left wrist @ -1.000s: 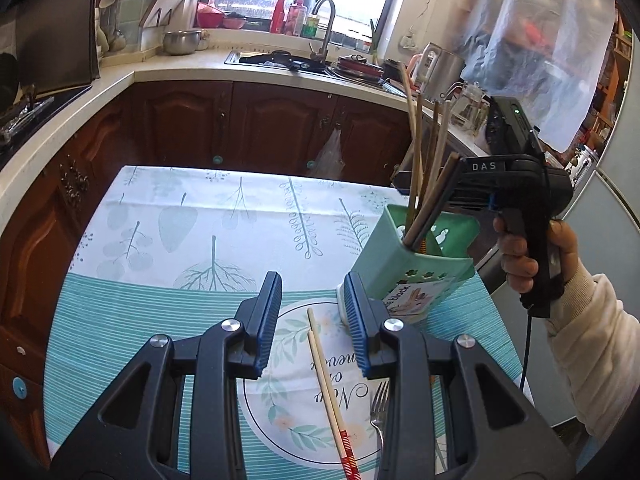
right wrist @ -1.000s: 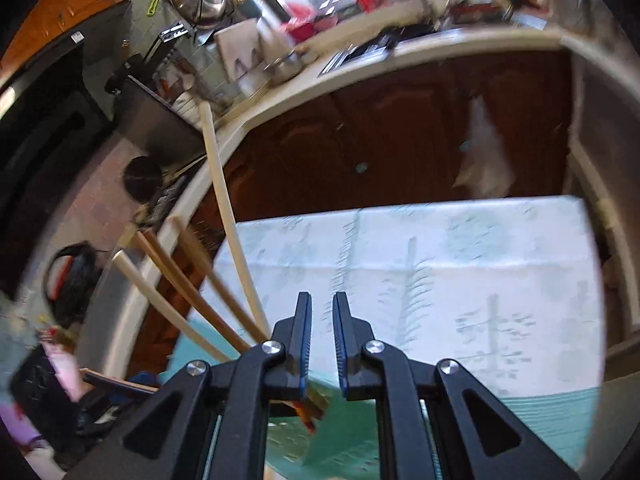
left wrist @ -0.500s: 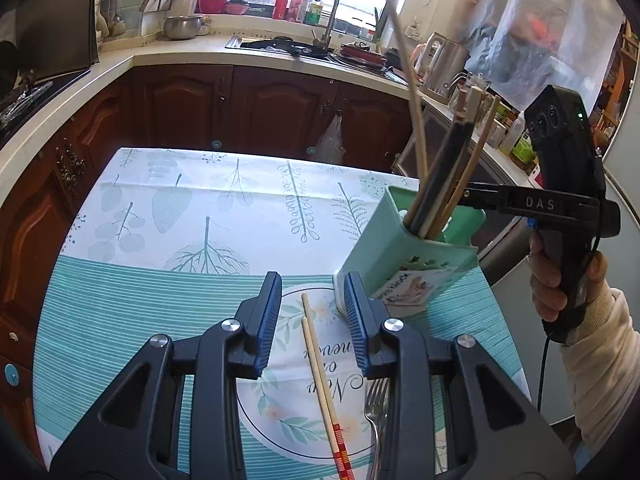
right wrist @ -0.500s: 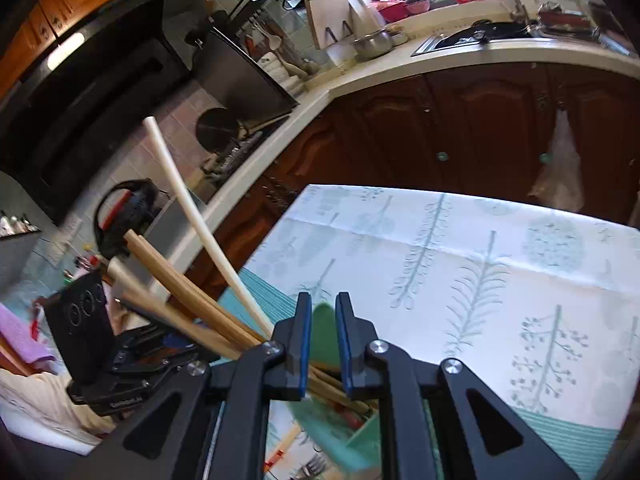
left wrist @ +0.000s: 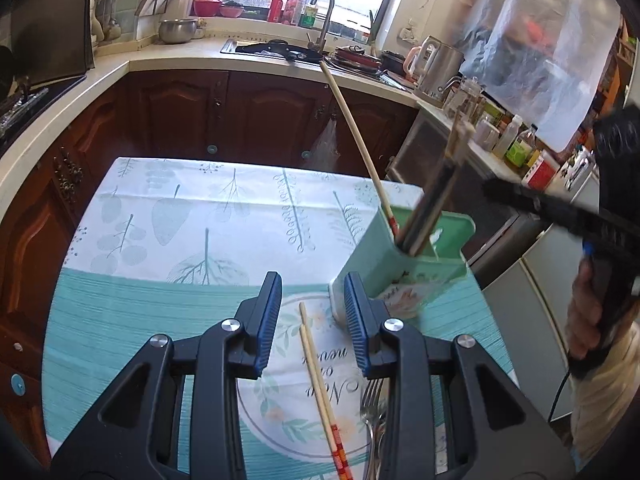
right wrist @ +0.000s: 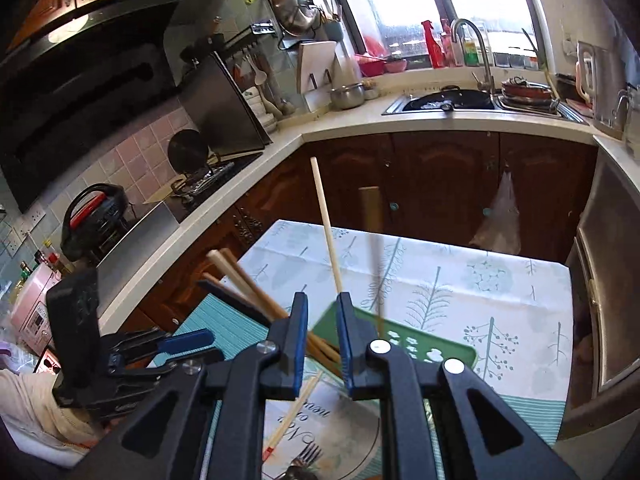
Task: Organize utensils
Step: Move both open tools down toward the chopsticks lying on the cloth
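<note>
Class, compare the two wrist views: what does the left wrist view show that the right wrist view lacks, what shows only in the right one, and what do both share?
Only the left wrist view: the kettle's steel body and the bottles on the side counter. Only the right wrist view: the stove, the range hood and the hanging pans. Both: the green holder with chopsticks, loose chopsticks, a fork, the sink tap.

From my left camera, my right gripper (left wrist: 492, 192) smears into a dark streak, its jaw tips unreadable. The fork (left wrist: 374, 404) is half hidden behind my left finger (left wrist: 356, 312). The chopstick pair (left wrist: 320, 380) runs off the bottom edge. From my right camera, one stick in the green holder (right wrist: 420, 344) blurs to a brown ghost.
</note>
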Motion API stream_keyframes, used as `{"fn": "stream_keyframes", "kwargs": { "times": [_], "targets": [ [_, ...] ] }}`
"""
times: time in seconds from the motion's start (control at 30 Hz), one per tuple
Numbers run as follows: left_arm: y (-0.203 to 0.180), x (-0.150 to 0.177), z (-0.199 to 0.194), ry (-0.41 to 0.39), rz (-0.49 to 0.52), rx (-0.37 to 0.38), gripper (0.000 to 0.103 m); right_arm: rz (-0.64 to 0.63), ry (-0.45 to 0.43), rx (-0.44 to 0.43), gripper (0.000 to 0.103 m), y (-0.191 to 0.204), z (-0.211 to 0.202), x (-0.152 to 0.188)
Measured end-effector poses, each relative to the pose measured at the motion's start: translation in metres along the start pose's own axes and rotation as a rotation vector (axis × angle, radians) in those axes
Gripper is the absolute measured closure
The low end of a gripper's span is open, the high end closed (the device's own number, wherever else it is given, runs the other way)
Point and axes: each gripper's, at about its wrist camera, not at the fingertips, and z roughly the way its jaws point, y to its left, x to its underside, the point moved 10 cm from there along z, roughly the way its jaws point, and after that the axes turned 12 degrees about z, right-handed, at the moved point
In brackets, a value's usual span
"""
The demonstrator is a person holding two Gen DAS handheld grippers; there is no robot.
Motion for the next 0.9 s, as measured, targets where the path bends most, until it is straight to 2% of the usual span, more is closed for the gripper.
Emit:
{"fn": "stream_keyframes", "kwargs": {
  "times": [0.2, 0.4, 0.47, 0.63, 0.73, 0.8, 0.83, 0.9],
  "targets": [
    [0.022, -0.050, 0.025, 0.016, -0.108, 0.092, 0.072, 0.032, 0.007, -0.002, 0.089, 0.001, 0.004, 0.015],
    [0.026, -0.099, 0.053, 0.006, -0.175, 0.223, 0.068, 0.104, 0.020, 0.000, 0.089, -0.012, 0.012, 0.031],
    [0.023, -0.109, 0.064, 0.009, -0.181, 0.257, 0.067, 0.116, 0.020, -0.007, 0.089, -0.012, 0.013, 0.034],
    [0.012, -0.121, 0.094, 0.028, -0.185, 0.286, 0.067, 0.148, 0.021, -0.031, 0.089, -0.014, 0.017, 0.041],
    [-0.002, -0.129, 0.104, 0.019, -0.157, 0.327, 0.067, 0.163, 0.023, -0.040, 0.089, -0.016, 0.019, 0.046],
    [-0.012, -0.131, 0.105, 0.014, -0.105, 0.315, 0.080, 0.177, 0.026, -0.048, 0.089, -0.018, 0.020, 0.048],
    [-0.017, -0.131, 0.104, 0.012, -0.075, 0.300, 0.098, 0.182, 0.026, -0.049, 0.089, -0.019, 0.020, 0.048],
    [-0.026, -0.132, 0.096, -0.005, -0.008, 0.255, 0.097, 0.191, 0.025, -0.047, 0.089, -0.022, 0.019, 0.051]
  ]
}}
